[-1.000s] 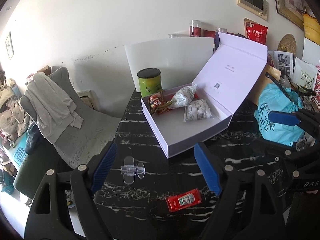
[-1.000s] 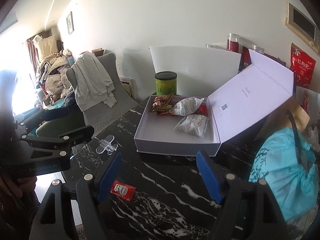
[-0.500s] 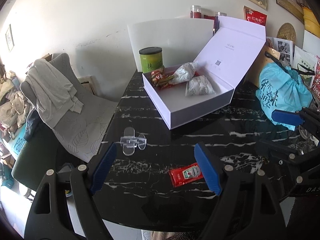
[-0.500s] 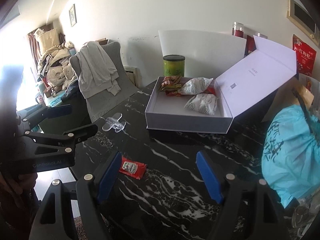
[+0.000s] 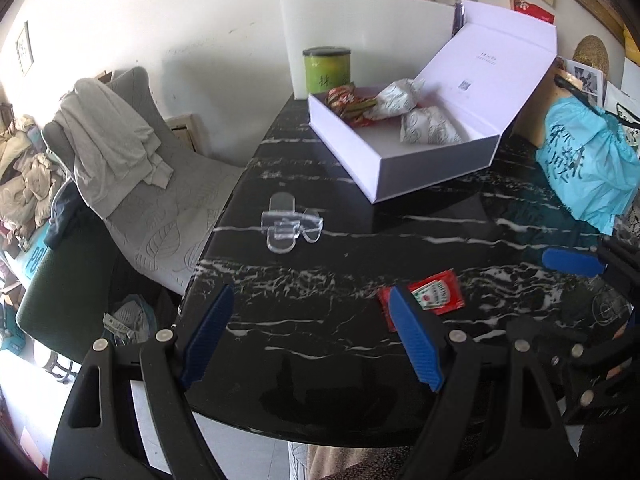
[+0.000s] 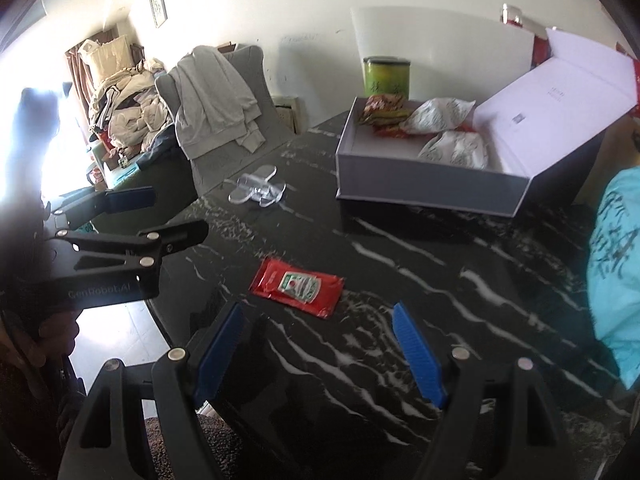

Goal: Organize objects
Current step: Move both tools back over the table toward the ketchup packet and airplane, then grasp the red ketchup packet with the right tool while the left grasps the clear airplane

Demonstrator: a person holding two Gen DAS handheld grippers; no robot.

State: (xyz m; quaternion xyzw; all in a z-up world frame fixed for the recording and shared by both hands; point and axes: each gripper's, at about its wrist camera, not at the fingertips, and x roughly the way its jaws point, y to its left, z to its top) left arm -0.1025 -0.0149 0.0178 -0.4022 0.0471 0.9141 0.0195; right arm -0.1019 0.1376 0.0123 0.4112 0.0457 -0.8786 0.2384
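Both hand-held grippers, the left gripper point(image 5: 308, 336) and right gripper point(image 6: 320, 344), jaws apart and empty, have dropped toward the black marble-patterned table point(image 6: 440, 264), closing on the flat red ketchup sachet point(image 6: 298, 286), apparently bound for the open white cardboard box point(image 6: 420, 184) beyond.

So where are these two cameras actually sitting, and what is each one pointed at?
Left wrist view: sits on the left gripper, looking down along its open blue fingers at the black table, clear plastic piece and ketchup packet; the right gripper pokes in at the right edge.
Right wrist view: sits on the right gripper, facing the same table with the ketchup packet just ahead; the left gripper and a hand show at left.
Shared: the packet, plastic piece, white box and green tin.
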